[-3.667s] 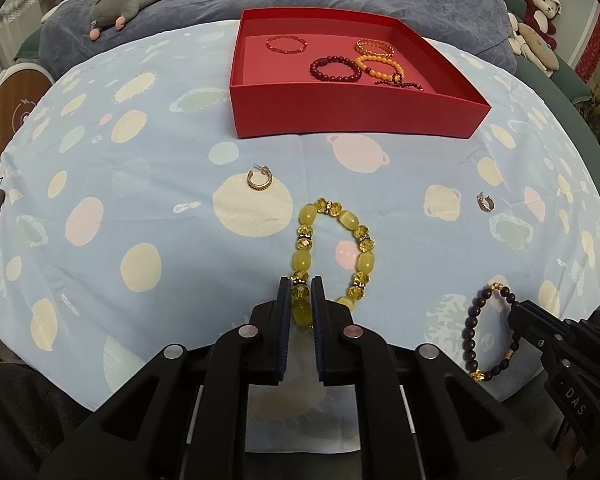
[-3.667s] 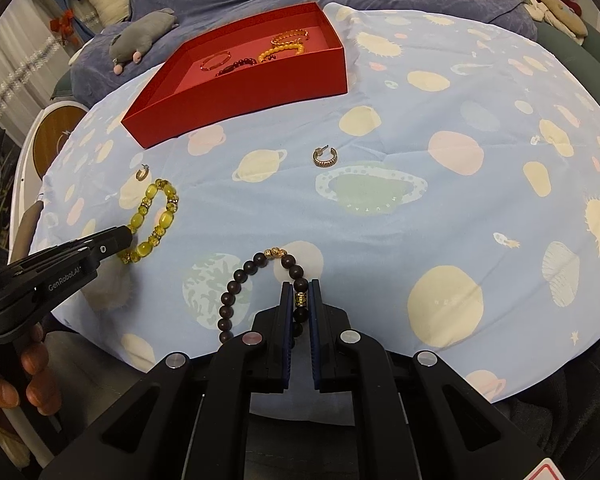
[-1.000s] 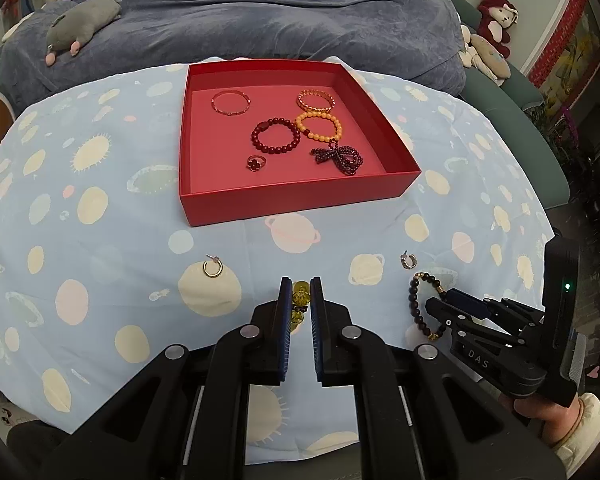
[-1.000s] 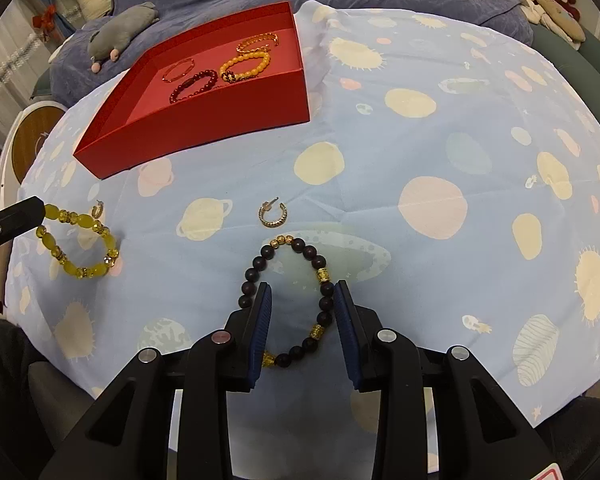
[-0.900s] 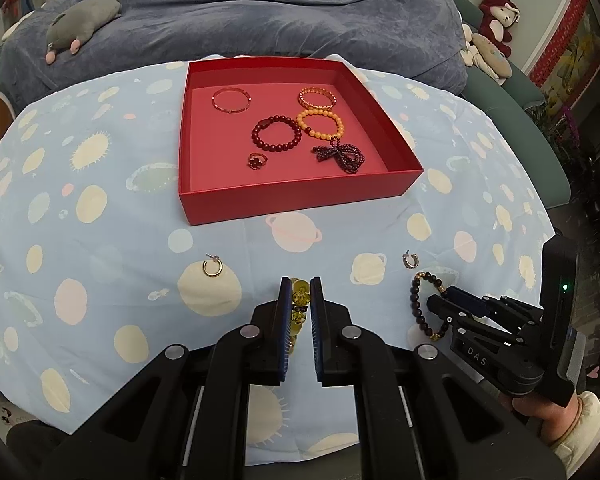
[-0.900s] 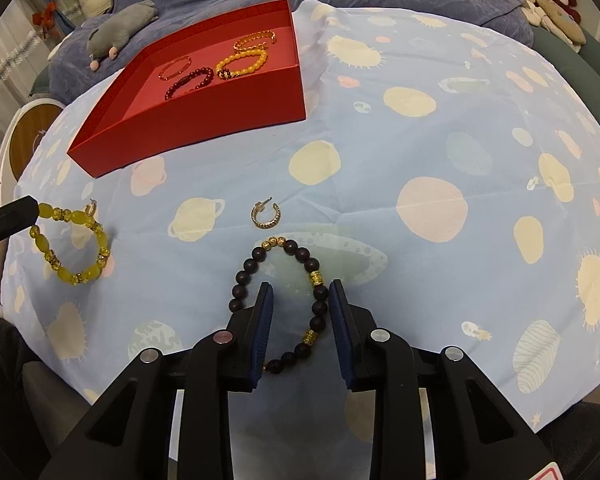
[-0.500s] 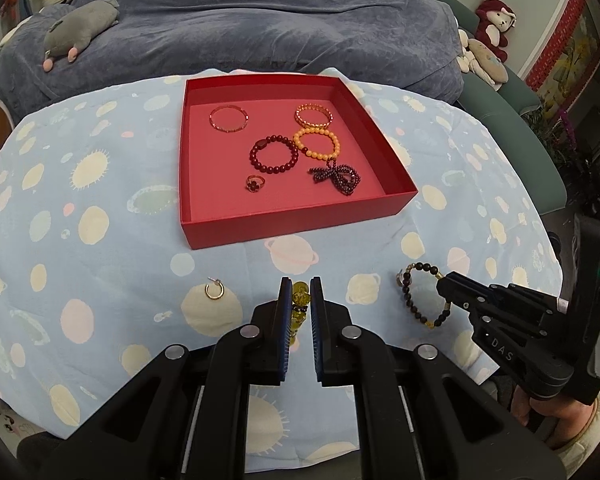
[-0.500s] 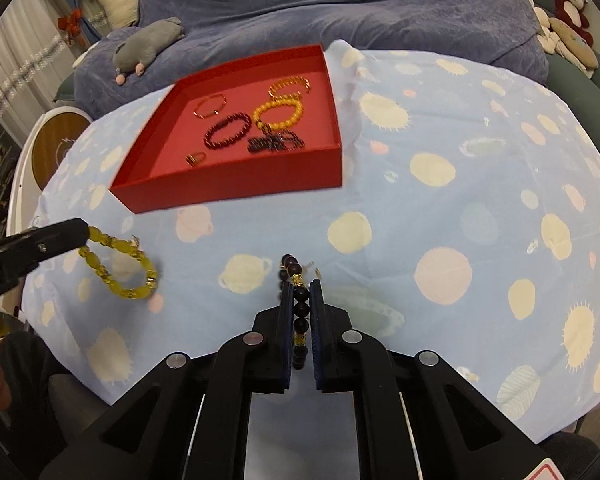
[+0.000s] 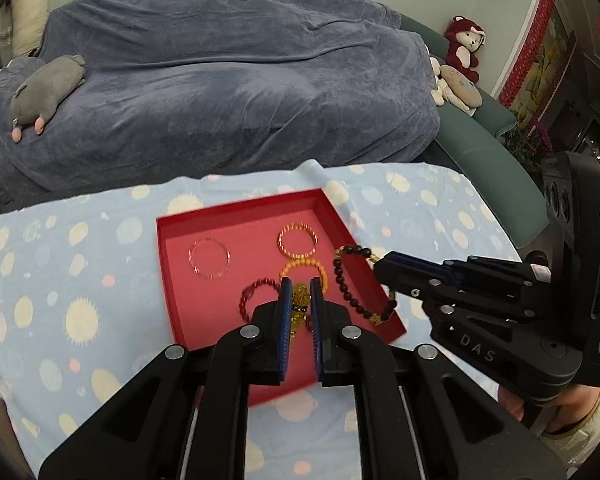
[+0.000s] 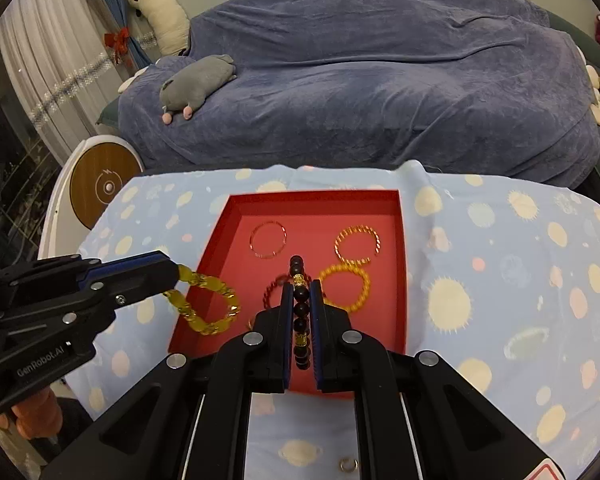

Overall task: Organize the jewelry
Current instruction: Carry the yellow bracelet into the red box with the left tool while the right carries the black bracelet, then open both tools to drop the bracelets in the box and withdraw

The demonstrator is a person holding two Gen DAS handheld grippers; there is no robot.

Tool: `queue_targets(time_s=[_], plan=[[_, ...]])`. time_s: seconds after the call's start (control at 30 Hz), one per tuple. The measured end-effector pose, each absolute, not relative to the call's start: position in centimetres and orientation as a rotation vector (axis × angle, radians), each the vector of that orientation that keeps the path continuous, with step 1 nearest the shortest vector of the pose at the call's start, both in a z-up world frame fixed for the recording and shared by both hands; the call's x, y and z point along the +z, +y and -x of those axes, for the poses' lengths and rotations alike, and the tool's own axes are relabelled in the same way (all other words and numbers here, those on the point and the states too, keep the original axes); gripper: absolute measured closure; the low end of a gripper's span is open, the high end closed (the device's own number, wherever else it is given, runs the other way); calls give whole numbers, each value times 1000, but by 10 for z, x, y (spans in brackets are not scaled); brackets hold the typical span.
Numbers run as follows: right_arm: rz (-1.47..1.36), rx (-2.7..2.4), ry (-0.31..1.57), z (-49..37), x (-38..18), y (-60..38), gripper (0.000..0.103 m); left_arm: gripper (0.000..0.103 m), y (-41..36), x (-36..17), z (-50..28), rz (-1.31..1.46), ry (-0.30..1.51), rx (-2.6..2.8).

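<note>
Right wrist: dark bracelet clamped in right tool, above red box.

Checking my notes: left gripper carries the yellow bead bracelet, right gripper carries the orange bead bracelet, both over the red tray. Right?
Not quite. The right gripper holds the dark bead bracelet, as the right wrist view shows; the orange bead bracelet lies in the red tray. The left gripper does carry the yellow bead bracelet.

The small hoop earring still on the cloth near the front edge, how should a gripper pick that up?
The hoop earring lies flat on the tablecloth, so probably come straight down from above and pinch across the ring's thin band, one finger outside and one inside the loop. Both the left gripper and right gripper are shut on bracelets, so one must be freed first.
</note>
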State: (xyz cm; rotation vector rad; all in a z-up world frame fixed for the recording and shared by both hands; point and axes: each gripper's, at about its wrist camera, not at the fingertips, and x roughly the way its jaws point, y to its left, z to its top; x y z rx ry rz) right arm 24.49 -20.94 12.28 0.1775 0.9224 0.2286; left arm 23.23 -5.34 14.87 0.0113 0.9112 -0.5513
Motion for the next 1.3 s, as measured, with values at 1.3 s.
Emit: queue_targets(time_s=[1.3], plan=[[-85,106,1015,-293,42,-205,77,66,-48,42,-292,-165,1004,-289]])
